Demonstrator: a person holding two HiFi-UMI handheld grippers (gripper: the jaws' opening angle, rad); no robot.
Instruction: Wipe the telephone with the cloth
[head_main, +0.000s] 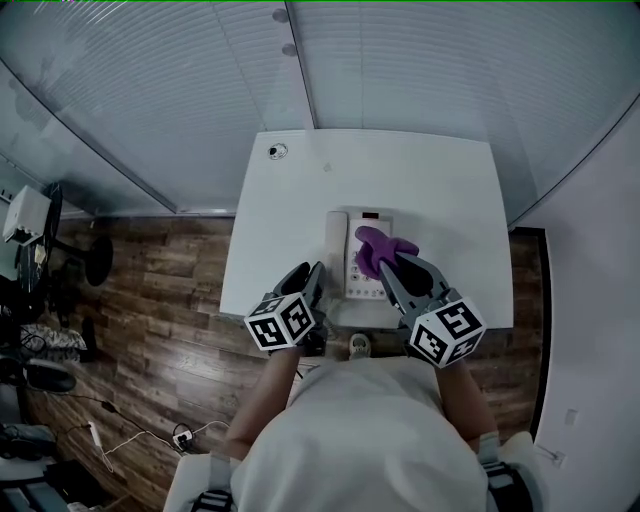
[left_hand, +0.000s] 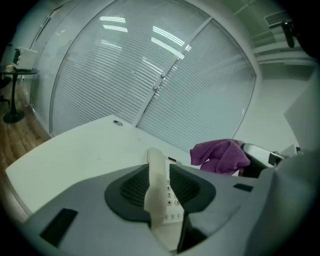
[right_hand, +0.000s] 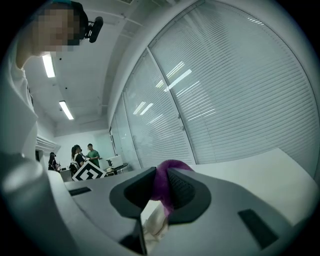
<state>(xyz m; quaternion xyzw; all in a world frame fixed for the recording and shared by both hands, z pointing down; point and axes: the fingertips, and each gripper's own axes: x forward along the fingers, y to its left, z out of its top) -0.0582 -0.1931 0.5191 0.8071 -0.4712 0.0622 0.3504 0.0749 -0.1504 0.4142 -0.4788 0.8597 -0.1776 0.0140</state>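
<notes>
A beige telephone (head_main: 368, 262) lies on the white table (head_main: 440, 190), its handset (head_main: 336, 250) along its left side. My left gripper (head_main: 313, 283) is at the handset's near end. In the left gripper view the handset (left_hand: 159, 190) runs between the jaws, which are shut on it, with the keypad (left_hand: 172, 192) showing just to its right. My right gripper (head_main: 400, 262) is over the phone's right half, shut on a purple cloth (head_main: 382, 246). The cloth (right_hand: 164, 192) bulges out between its pads, and the pale phone (right_hand: 152, 222) shows below. The cloth (left_hand: 220, 155) also hangs at the right of the left gripper view.
The table has a cable grommet (head_main: 278, 151) at its far left corner and stands against a glass wall with blinds (head_main: 400, 70). Wooden floor (head_main: 160, 290) with chairs and cables lies to the left. Several people (right_hand: 82, 155) stand far off.
</notes>
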